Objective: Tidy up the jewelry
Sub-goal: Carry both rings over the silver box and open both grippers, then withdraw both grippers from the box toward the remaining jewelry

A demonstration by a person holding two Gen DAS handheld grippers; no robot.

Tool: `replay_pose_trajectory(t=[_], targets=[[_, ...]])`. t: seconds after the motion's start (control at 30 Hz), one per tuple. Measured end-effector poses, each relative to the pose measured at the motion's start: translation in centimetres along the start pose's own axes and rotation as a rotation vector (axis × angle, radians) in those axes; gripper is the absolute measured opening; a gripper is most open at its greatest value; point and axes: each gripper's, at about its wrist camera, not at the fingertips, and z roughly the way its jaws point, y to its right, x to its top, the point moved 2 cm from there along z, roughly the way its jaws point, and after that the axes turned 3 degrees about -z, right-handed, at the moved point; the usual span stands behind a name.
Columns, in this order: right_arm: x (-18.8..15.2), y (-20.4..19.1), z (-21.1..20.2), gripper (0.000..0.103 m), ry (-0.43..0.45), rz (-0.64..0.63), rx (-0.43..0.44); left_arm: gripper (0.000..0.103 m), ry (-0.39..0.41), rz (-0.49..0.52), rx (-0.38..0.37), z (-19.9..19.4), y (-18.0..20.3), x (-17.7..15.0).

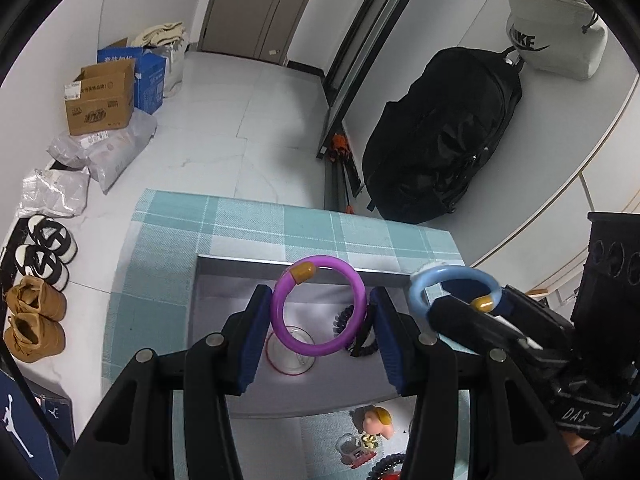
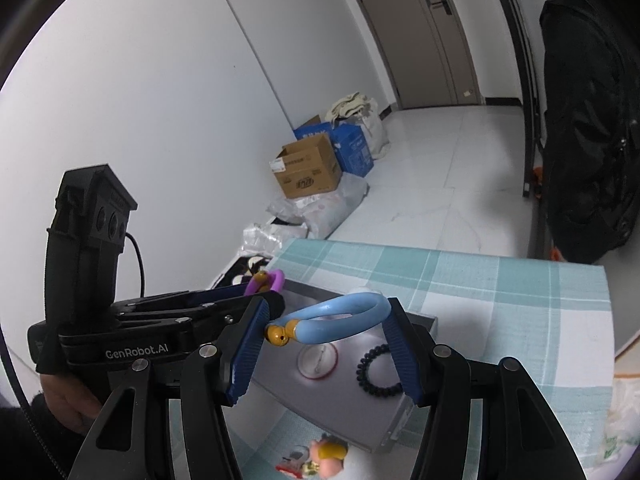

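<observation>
The checked surface (image 1: 240,216) ends squarely at its far edge, with open floor (image 1: 248,120) beyond. A grey tray (image 1: 224,280) sits near that edge, its low far wall under both bangles. The left gripper (image 1: 318,312) jaws pinch the purple bangle (image 1: 288,332) above the tray; just beside it, the right gripper (image 2: 326,328) jaws pinch the blue bangle (image 2: 344,304).

This is a home hallway. Shoes (image 1: 38,256) and cardboard boxes (image 1: 100,98) sit on the floor left of the tool, and a door (image 1: 256,4) stands far ahead.
</observation>
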Motion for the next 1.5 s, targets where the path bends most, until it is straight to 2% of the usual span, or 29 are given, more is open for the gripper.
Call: replay_pose_trajectory(t=[0.23, 0.43, 0.57, 0.6, 0.67, 0.8, 0.93, 1.07, 1.2, 1.3, 1.5], targets=[[-0.4, 0.8, 1.1, 0.058, -0.054, -0.002, -0.015, 0.044, -0.019, 0.002, 0.029, 0.7, -0.1, -0.2], [-0.6, 0.8, 1.2, 0.058, -0.058, -0.006, -0.01, 0.045, -0.028, -0.017, -0.002, 1.1, -0.1, -0.2], [-0.7, 0.8, 1.0, 0.059, -0.042, 0.002, -0.037, 0.047, -0.011, -0.048, -0.007, 0.8, -0.2, -0.1], [-0.7, 0.8, 0.9, 0.06, -0.038, -0.004, -0.04, 0.048, -0.01, -0.047, -0.01, 0.7, -0.2, 0.0], [-0.7, 0.7, 0.5, 0.073, -0.02, -0.013, -0.043, 0.05, -0.004, -0.043, -0.011, 0.5, -0.1, 0.0], [-0.5, 0.8, -0.8, 0.073, 0.031, -0.015, -0.05, 0.06, 0.006, -0.061, -0.024, 0.2, -0.3, -0.1], [-0.5, 1.1, -2.3, 0.083, 0.089, -0.018, -0.084, 0.061, 0.043, -0.059, -0.009, -0.9, -0.5, -0.3], [-0.9, 1.4, -3.6, 0.083, 0.126, -0.02, -0.118, 0.062, 0.09, -0.043, 0.027, -2.1, -0.4, -0.7], [-1.5, 0.7, -4.9, 0.085, 0.158, -0.048, -0.143, 0.062, 0.117, -0.053, 0.024, -3.1, -0.4, -1.5], [-2.1, 0.1, -5.9, 0.09, 0.181, -0.07, -0.172, 0.062, 0.131, -0.035, 0.055, -3.9, 0.1, -2.3], [-3.5, -0.7, -7.8, 0.097, 0.191, -0.064, -0.176, 0.063, 0.171, -0.004, 0.107, -5.4, 1.6, -3.9]])
